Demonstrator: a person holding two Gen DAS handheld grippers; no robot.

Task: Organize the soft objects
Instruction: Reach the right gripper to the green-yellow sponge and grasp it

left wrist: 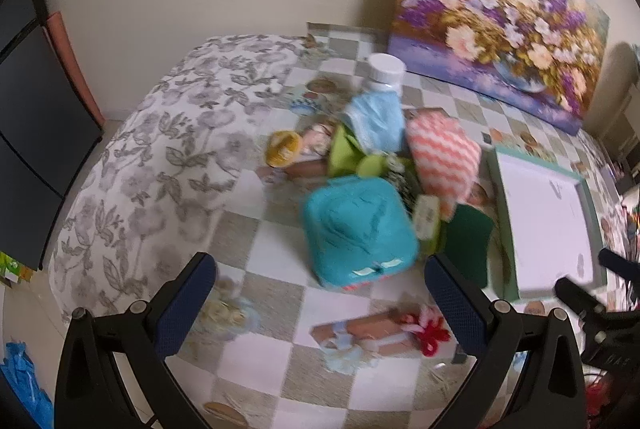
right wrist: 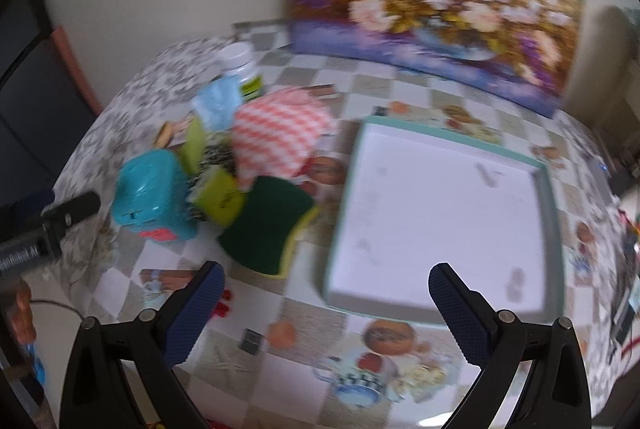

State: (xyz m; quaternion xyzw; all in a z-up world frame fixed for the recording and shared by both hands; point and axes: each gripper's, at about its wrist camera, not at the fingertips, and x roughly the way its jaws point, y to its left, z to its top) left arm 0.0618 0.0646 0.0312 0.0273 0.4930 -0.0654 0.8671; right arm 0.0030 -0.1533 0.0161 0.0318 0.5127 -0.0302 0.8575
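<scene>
Both tongs spread wide and empty, left gripper (left wrist: 320, 281) just short of teal plush cube (left wrist: 358, 229) heaped against striped cloth (left wrist: 442, 157) and green sponge (right wrist: 266, 225) beside empty tray (right wrist: 544, 165); risk: snagging neighbours, toppling white-capped bottle (left wrist: 385, 69), soft cube slipping.

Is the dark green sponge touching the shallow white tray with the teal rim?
Apart. The right wrist view shows checked tablecloth between the dark green sponge and the white tray.
</scene>
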